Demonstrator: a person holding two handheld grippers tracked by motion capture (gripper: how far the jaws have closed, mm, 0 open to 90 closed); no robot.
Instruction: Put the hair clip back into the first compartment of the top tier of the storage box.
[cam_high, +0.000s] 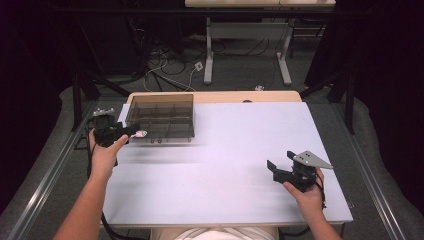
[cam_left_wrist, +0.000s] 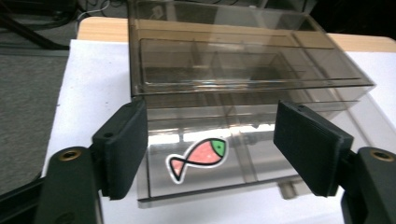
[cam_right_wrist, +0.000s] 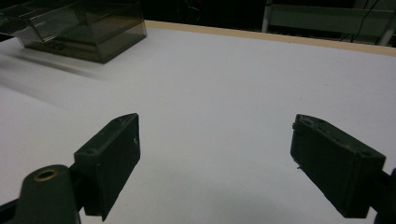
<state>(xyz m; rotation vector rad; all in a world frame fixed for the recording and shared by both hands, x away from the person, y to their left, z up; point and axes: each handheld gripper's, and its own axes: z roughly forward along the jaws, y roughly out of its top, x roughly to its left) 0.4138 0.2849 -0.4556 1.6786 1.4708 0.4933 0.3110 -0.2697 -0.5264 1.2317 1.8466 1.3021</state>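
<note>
Fish sticker (cam_left_wrist: 198, 157) lies in box (cam_left_wrist: 243, 84), dropped; left gripper (cam_left_wrist: 210, 144) gapes empty over it, right gripper (cam_right_wrist: 215, 158) wide, empty, idle.

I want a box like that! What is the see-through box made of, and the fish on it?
The box looks like smoky, glossy clear plastic: you can see its dividers through the walls. The fish looks like a flat printed sticker with a white edge.

One compartment box (cam_high: 161, 118), one fish sticker (cam_left_wrist: 198, 157), two tools.
</note>
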